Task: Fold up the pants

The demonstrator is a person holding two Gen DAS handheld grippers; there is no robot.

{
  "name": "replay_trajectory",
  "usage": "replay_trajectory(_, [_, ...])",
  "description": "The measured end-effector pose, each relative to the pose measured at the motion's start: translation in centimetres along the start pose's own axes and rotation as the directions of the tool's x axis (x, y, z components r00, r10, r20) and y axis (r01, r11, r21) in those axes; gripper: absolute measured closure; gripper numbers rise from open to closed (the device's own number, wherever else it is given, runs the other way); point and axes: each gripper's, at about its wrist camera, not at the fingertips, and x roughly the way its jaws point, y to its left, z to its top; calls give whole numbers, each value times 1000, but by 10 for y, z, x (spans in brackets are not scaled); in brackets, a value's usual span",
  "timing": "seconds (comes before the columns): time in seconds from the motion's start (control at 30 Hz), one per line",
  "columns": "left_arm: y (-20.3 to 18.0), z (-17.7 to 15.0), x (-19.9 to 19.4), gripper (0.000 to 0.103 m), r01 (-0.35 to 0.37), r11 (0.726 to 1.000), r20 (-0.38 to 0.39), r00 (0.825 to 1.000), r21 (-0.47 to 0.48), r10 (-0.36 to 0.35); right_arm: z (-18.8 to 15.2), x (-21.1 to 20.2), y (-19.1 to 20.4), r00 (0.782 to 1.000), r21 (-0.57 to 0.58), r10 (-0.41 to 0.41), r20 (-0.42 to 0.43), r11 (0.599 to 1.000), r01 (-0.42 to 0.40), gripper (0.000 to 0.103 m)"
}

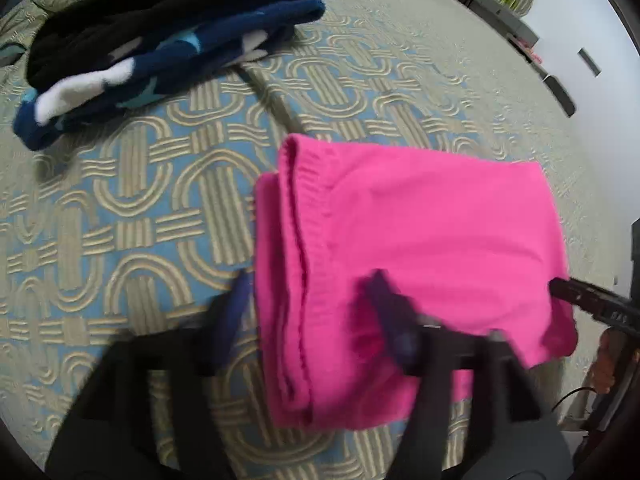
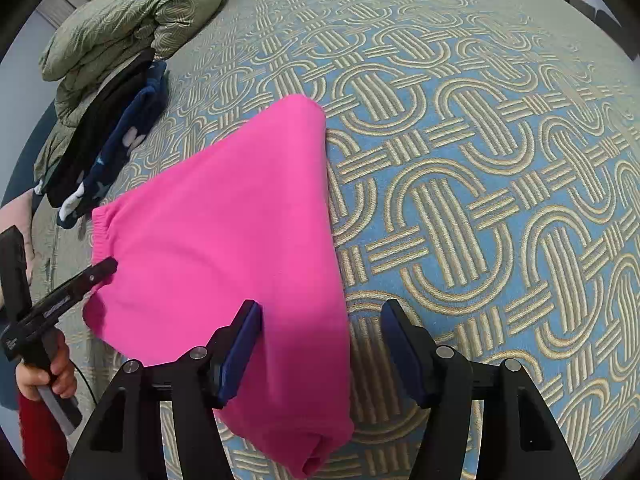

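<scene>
The pink pants (image 1: 400, 256) lie folded into a compact bundle on the patterned bed cover (image 1: 120, 216), their ribbed waistband on the left side. They also show in the right wrist view (image 2: 224, 240). My left gripper (image 1: 312, 312) is open at the bundle's near edge, one finger beside the cloth and one over it, blurred. It shows from the side in the right wrist view (image 2: 108, 268), its tip at the waistband corner. My right gripper (image 2: 320, 344) is open, its fingers on either side of the bundle's near right edge. Its tip (image 1: 560, 288) touches the cloth in the left wrist view.
A stack of folded clothes, black on top of dark blue with white stars (image 1: 168, 40), lies at the far left of the bed. A rolled green quilt (image 2: 132, 20) lies behind that stack. Shelves and furniture (image 1: 516, 12) stand beyond the bed.
</scene>
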Motion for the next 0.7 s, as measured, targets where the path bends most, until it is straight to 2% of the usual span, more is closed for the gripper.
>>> replay_trajectory(0.13, [2,-5,2,35,-14,1000,-17,1000,24,14,0,1,-1,1000,3,4,-2,1000,-4,39])
replay_trajectory(0.3, [15,-10,7,35,48,998,-40,998,-43,-50,1,2,0,1000,3,7,-1,1000,-7,39])
replay_trajectory(0.7, [-1,-7,15,34,30,999,-50,998,13,-29,1,2,-2,1000,2,13,3,1000,-13,37])
